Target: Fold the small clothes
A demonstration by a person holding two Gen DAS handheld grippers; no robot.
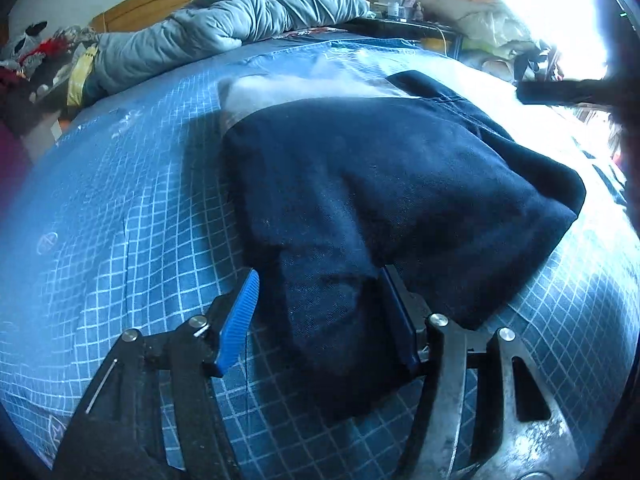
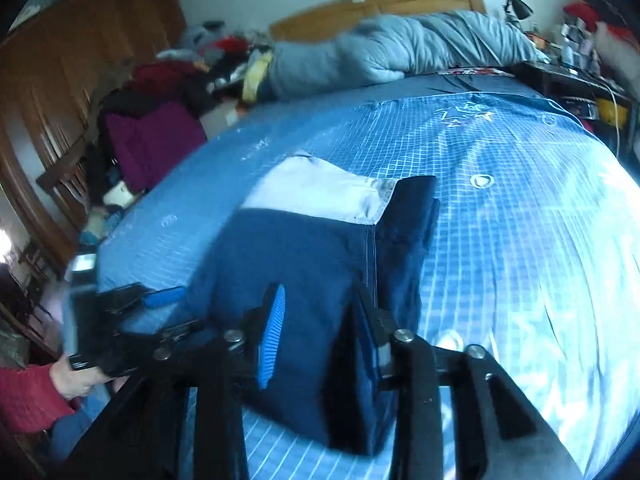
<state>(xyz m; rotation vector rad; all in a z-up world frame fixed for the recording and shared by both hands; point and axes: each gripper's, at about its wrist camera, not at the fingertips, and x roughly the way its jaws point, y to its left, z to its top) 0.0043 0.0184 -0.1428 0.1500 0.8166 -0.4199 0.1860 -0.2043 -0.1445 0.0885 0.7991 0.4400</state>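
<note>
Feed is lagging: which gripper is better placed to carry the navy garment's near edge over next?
Probably left gripper: its open fingers straddle the navy garment's near corner. The right gripper view is motion-blurred.

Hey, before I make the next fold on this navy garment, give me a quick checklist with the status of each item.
1. Left tool straddles the near edge of the navy garment, fingers apart: ok.
2. Right tool has fabric between its fingers: ok; firmly pinched: cannot tell.
3. Garment lies on the blue checked bedsheet, no other item on it: ok.
4. Grey quilt sits apart from the garment at the headboard end: ok.
5. White inner panel still exposed at the far end: not ok.
6. Sharpness of the right wrist view: not ok, blurred.
</note>
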